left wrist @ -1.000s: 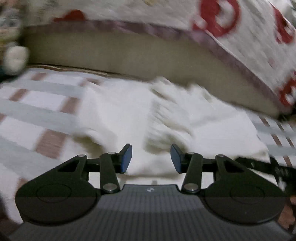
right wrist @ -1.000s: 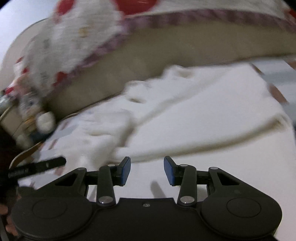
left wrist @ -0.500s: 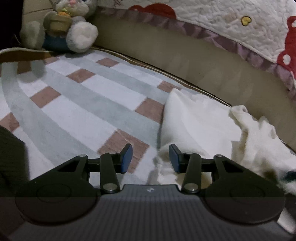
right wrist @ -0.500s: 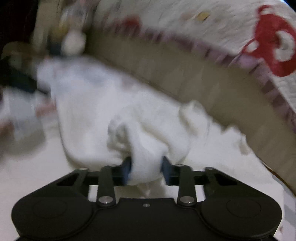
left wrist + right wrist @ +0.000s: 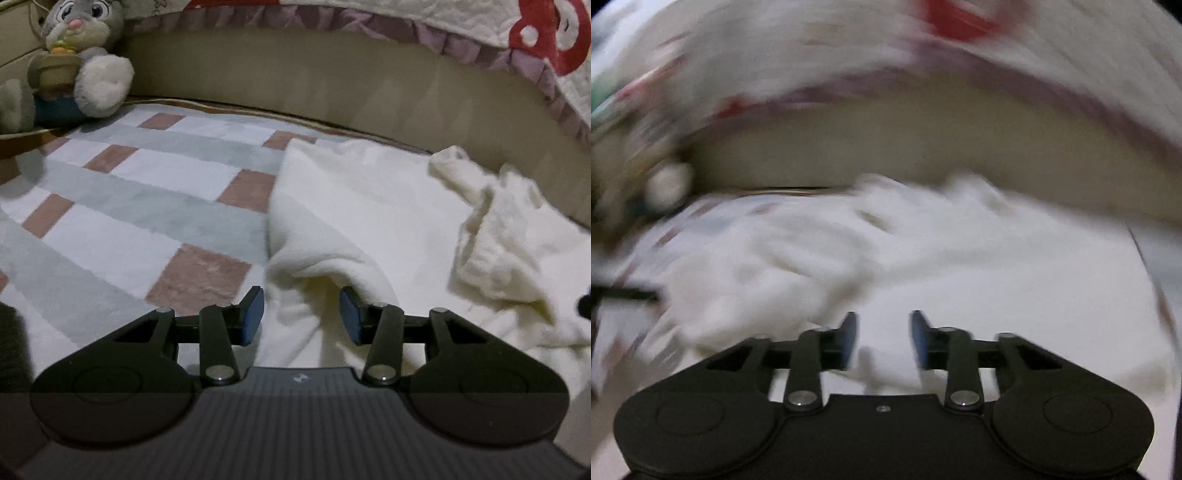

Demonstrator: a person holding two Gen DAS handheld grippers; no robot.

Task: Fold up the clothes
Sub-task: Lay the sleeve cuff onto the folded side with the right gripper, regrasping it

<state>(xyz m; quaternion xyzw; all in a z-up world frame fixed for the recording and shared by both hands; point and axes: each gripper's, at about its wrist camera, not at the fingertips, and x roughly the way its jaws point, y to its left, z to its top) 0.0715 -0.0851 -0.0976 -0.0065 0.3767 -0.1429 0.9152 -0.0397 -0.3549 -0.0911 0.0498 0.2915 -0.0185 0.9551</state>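
Left gripper [image 5: 302, 317]: now lower and closer over the cream garment [image 5: 369, 221], its folded edge between the pads, none pressing; previously over the checked blanket [image 5: 129, 206].
Right gripper [image 5: 883, 339]: jaws opening, the bunched cloth released and now at 10 o'clock; half a second ago it was pinched.
Stuffed rabbit [image 5: 74, 62]: larger, at 10 o'clock.

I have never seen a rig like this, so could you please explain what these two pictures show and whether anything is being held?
A person holds one two-finger gripper in each hand, each with a camera looking along its fingers. The left view shows the left gripper open over the edge of a cream fleece garment on a checked white, grey and pink blanket, with a grey plush rabbit behind. The blurred right view shows the right gripper, jaws opening, nothing visibly between them, over the same garment. Nothing is held.
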